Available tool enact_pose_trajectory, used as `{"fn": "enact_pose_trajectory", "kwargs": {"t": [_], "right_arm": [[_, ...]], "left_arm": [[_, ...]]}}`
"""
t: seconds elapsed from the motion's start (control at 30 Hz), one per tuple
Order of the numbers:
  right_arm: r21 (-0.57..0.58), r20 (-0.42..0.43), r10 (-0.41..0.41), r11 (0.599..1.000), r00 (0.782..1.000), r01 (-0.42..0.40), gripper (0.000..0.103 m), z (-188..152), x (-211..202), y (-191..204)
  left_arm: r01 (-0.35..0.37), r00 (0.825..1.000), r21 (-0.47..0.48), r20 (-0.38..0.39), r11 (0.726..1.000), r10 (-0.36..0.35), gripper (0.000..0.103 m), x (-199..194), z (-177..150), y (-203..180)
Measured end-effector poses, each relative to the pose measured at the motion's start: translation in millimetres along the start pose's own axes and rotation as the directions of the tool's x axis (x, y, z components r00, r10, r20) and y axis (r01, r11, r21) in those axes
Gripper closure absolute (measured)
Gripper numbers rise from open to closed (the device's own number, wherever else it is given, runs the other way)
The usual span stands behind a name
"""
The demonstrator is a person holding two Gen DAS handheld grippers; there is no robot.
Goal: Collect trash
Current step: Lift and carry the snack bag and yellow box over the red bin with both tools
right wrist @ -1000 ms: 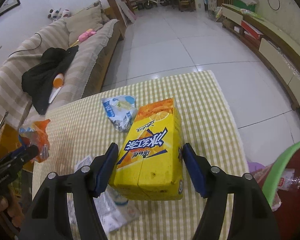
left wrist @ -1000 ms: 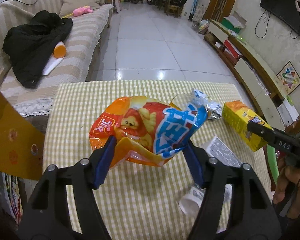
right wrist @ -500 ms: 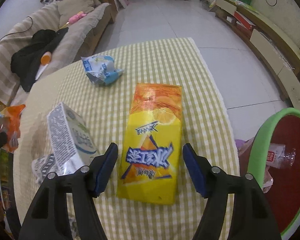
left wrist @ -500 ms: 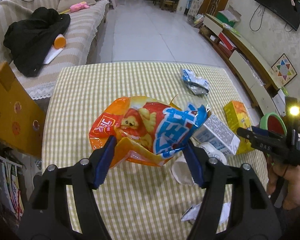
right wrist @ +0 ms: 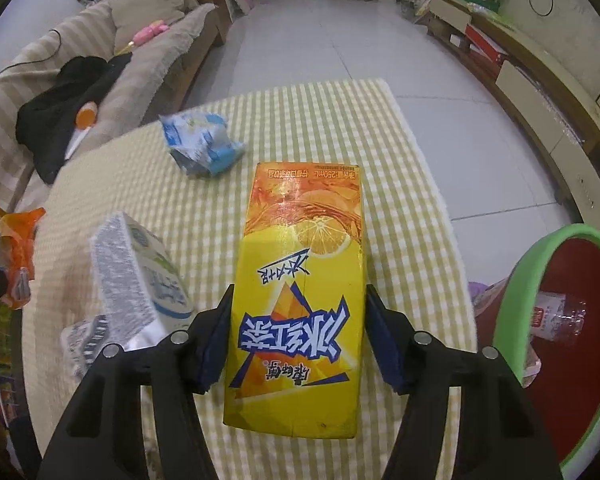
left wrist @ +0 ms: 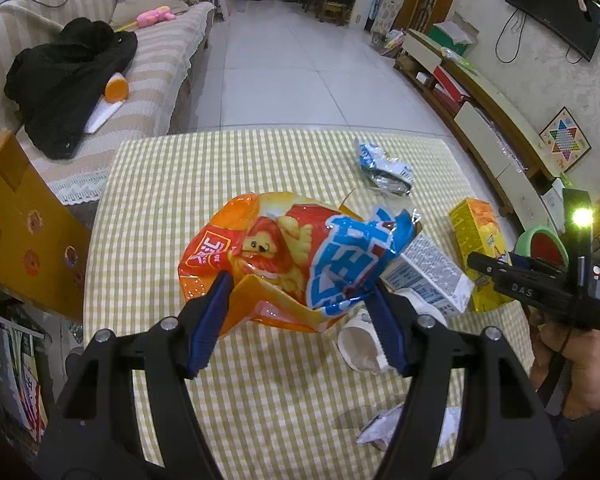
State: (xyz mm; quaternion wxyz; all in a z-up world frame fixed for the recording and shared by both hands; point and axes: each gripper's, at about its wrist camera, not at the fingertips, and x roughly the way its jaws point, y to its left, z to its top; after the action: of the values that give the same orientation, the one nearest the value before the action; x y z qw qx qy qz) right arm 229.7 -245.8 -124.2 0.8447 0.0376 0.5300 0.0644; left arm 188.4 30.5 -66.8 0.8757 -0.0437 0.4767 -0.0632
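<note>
Lying flat near the right edge of the table [right wrist: 412,152], the yellow drink carton [right wrist: 300,280] was bracketed by the right gripper [right wrist: 298,338], whose blue pads [right wrist: 214,340] stood on either side of it; whether they pressed the carton could not be told. The orange snack bag [left wrist: 284,256] was grasped between the closed-in fingers of the left gripper [left wrist: 300,320] and was held above the checked tablecloth. A white milk carton [right wrist: 140,276] was positioned just left of the yellow carton. A crumpled blue-and-white wrapper [right wrist: 200,144] was located toward the far edge. A green-rimmed red bin [right wrist: 556,320] was seen beyond the right edge of the table.
</note>
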Motion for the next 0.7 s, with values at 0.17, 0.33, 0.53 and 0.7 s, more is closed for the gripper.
{"fn": "enact_pose_trajectory", "kwargs": {"t": [0.17,0.33,0.53,0.7], "right_arm": [[-0.005,0.060,0.024,1.000,0.998,-0.024,0.045,0,-38,1],[-0.011,0.126,0.048,0.999,0.991,-0.047,0.045,-4,-82,3],[0.003,0.180,0.062,0.998,0.982,-0.064,0.045,-19,-127,-9],[0.026,0.210,0.046,0.998,0.977,-0.053,0.045,-43,-157,-29]], "left_arm": [[0.000,0.999,0.015,0.036,1.000,-0.001,0.039,-25,2,-10],[0.010,0.998,0.037,0.068,0.999,-0.013,0.039,-52,2,-26],[0.031,0.994,0.094,0.106,0.995,-0.041,0.039,-82,-1,-62],[0.064,0.990,0.115,0.116,0.991,-0.077,0.039,-96,-3,-87]]}}
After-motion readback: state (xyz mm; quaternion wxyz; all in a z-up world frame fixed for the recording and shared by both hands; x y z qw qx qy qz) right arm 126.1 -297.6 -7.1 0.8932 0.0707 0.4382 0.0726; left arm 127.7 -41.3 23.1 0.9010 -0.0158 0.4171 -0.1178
